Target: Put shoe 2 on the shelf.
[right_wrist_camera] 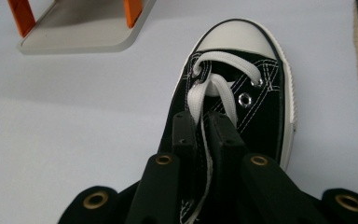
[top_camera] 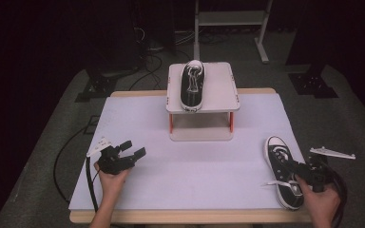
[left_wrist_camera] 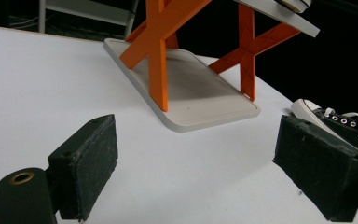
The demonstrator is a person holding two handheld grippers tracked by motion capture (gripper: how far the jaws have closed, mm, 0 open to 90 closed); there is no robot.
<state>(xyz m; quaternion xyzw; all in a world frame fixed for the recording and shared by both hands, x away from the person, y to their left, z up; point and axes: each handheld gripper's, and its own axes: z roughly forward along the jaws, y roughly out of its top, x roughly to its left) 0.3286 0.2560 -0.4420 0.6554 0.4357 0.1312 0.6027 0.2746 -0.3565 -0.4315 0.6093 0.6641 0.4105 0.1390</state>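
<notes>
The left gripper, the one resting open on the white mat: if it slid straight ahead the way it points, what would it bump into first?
Probably the grey base of the orange-legged stand, which lies ahead between the left gripper's open jaws, though depth is hard to judge.

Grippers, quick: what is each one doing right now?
Left gripper: open, holding nothing.
Right gripper: closed on the white shoelace of the black sneaker.

Black canvas shoe (right_wrist_camera: 261,112) with a smooth rubber toe cap (right_wrist_camera: 235,39).
</notes>
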